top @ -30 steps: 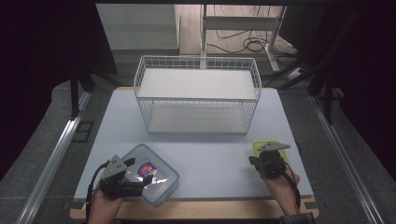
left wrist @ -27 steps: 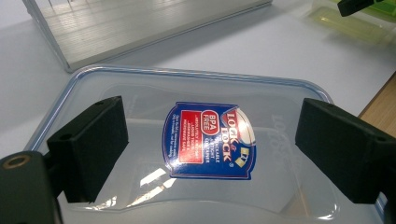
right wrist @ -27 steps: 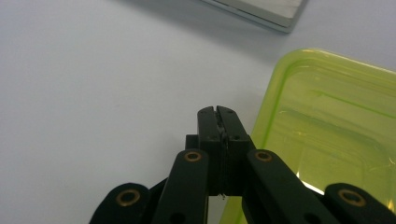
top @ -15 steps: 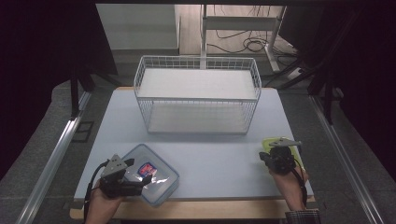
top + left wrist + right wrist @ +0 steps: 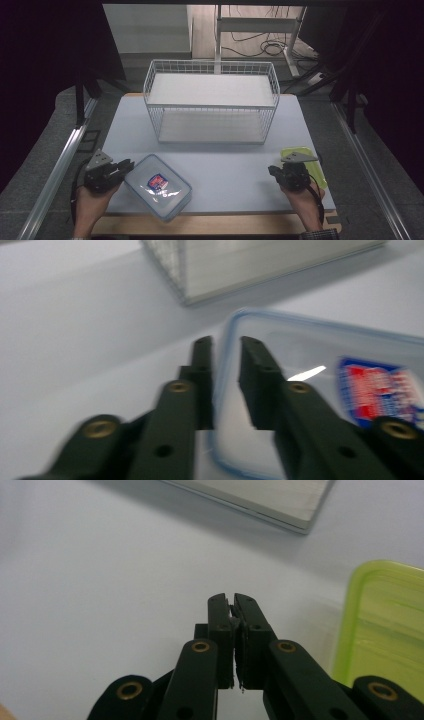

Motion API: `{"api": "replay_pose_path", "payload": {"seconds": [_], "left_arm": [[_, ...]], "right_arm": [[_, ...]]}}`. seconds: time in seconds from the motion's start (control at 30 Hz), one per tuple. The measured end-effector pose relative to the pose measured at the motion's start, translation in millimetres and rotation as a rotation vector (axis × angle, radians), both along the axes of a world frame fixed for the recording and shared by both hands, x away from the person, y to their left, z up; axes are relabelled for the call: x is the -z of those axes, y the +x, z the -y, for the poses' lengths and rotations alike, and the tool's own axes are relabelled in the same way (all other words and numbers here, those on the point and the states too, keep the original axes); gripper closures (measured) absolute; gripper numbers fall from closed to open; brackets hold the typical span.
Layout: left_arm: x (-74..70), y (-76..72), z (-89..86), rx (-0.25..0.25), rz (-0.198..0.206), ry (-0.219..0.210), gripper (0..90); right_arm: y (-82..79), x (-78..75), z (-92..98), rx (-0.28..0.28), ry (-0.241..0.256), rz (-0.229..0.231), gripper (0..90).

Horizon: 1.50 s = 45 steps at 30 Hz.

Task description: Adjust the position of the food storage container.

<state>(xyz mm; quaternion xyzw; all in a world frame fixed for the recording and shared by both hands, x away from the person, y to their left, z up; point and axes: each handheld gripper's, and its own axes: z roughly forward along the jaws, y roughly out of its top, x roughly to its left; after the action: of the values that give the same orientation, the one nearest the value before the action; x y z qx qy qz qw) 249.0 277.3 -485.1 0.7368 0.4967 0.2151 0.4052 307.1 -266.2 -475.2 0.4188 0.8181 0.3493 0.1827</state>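
High view: at the left, the left gripper point(image 5: 121, 166) sits where it was a second ago, at the near-left edge of the clear lidded container point(image 5: 157, 186) on the table point(image 5: 225, 160). In the left gripper view its jaws straddle the blue-rimmed wall point(image 5: 226, 355), clasping the container's rim, so the grasp looks settled and a lift toward the wire basket point(image 5: 211, 107) seems next. At the right, the right gripper point(image 5: 273, 171), jaws clenched on nothing, has slid rightward beside the green lid point(image 5: 316, 172).
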Motion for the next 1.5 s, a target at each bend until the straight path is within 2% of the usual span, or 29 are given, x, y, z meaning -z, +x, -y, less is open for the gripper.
{"api": "replay_pose_path", "payload": {"seconds": [0.1,0.17,0.2,0.23,0.3,0.4,0.6,0.7,0.97,1.47,1.5], "left_arm": [[10.2,2.6,-9.8,-0.038,-0.026,0.015,87.6],[16.2,5.0,-13.0,-0.043,-0.056,0.027,88.4],[16.2,5.0,-13.0,-0.043,-0.056,0.027,88.5],[23.5,8.0,-13.3,-0.039,-0.089,0.05,88.7],[30.7,10.5,-11.4,-0.022,-0.13,0.054,88.8],[36.7,10.8,-5.3,-0.001,-0.161,0.088,89.9],[40.7,6.2,-6.0,-0.014,-0.185,0.045,90.0],[40.5,4.4,-2.9,-0.01,-0.191,0.043,89.9],[39.3,3.7,20.9,0.063,-0.188,0.048,89.9],[37.3,9.4,65.7,0.184,-0.194,0.034,89.9],[36.8,9.7,69.0,0.179,-0.19,0.049,90.0]], "right_arm": [[-3.5,1.1,-6.1,-0.024,0.0,-0.003,85.9],[-5.9,1.9,-9.8,-0.044,0.001,-0.008,86.0],[-5.9,1.9,-9.8,-0.044,0.001,-0.008,86.0],[-9.1,3.0,-14.2,-0.062,0.003,-0.015,86.0],[-11.8,3.4,-17.1,-0.075,0.008,-0.023,86.0],[-16.6,4.6,-22.0,-0.106,0.011,-0.035,86.0],[-26.1,6.2,-34.3,-0.163,0.028,-0.062,86.2],[-31.6,7.9,-44.0,-0.203,0.033,-0.082,86.2],[-46.6,14.6,-74.5,-0.318,0.041,-0.123,86.5],[-61.4,27.2,-107.3,-0.43,0.054,-0.2,86.0],[-62.0,27.8,-109.2,-0.434,0.052,-0.203,85.5]]}}
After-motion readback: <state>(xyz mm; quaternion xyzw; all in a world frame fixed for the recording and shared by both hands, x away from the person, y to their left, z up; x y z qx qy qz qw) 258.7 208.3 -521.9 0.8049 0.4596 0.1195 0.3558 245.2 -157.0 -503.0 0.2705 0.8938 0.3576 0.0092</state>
